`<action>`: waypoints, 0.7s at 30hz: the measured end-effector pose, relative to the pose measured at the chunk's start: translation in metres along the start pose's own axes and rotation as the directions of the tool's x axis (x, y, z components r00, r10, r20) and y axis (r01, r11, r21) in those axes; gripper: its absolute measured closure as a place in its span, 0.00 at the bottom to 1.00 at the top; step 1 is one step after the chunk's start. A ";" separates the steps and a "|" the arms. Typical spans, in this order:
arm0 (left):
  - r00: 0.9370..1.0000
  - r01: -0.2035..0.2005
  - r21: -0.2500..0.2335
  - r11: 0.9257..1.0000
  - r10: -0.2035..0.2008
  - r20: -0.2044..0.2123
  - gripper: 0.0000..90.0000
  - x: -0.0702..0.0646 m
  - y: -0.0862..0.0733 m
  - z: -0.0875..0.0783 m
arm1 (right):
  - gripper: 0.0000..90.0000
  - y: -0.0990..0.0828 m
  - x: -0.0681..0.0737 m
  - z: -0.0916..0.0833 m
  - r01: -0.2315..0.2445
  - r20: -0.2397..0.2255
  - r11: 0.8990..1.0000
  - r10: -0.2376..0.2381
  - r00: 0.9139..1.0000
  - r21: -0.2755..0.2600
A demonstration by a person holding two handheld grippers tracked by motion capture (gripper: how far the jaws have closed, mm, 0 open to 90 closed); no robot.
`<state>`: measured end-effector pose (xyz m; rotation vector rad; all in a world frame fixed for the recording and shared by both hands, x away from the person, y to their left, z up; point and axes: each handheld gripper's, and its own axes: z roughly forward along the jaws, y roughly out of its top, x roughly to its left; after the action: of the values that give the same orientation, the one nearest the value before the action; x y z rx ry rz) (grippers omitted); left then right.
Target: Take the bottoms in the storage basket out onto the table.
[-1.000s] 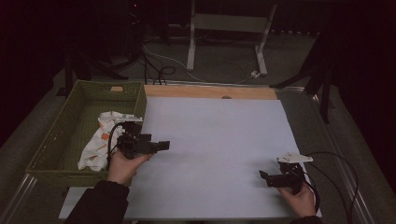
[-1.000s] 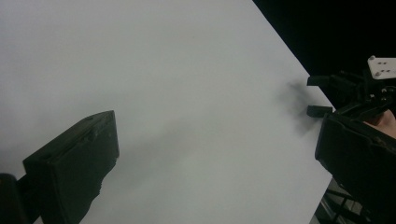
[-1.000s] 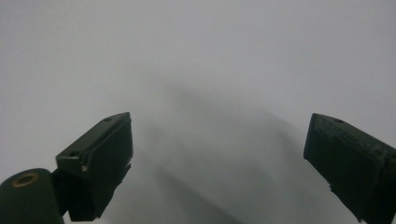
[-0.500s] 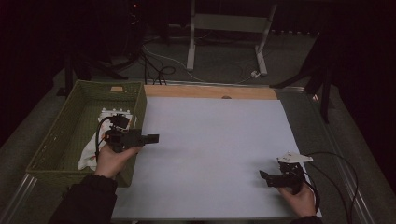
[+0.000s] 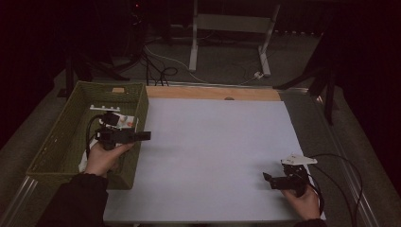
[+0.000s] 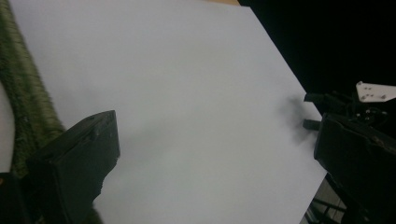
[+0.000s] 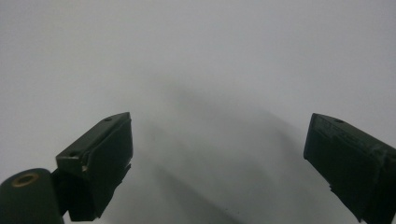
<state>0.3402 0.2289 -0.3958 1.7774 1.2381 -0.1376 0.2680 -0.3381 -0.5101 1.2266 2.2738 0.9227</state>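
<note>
Both grippers fingers wide, empty | L (image 5: 144, 136) over basket (image 5: 56, 142) edge | R (image 5: 268, 178) on white sheet (image 5: 213, 142)

White sheet (image 5: 213, 151) covers bench centre of frame. Bare wooden strip (image 5: 213, 93) along its far edge, small dark spot on it. White metal stand (image 5: 231, 28) on floor, upper centre. Cables (image 5: 158, 71) coiled upper left, behind bench.
</note>
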 end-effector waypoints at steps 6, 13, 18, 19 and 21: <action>1.000 0.021 -0.012 1.000 -0.021 -0.007 0.01 0.011 0.002 -0.009 | 0.09 0.000 0.000 0.000 0.000 0.000 1.000 0.000 1.000 0.000; 0.999 0.028 -0.014 1.000 -0.029 -0.042 0.02 0.023 0.004 -0.017 | 0.09 0.000 0.000 0.000 0.000 -0.001 1.000 0.000 1.000 0.001; 0.996 0.033 -0.007 0.999 -0.034 -0.084 0.02 0.032 0.003 -0.023 | 0.09 0.000 0.000 0.000 0.001 -0.002 1.000 -0.001 1.000 0.001; 0.995 0.036 -0.006 0.999 -0.036 -0.090 0.02 0.035 0.003 -0.024 | 0.09 0.000 0.000 0.000 -0.001 -0.003 1.000 0.001 1.000 0.000; 0.994 0.042 -0.009 0.999 -0.043 -0.099 0.02 0.039 0.002 -0.025 | 0.09 0.000 0.000 0.000 -0.001 -0.002 1.000 0.001 1.000 0.002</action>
<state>0.3511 0.2737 -0.4018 1.7706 1.3461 -0.0694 0.2683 -0.3381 -0.5103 1.2276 2.2762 0.9227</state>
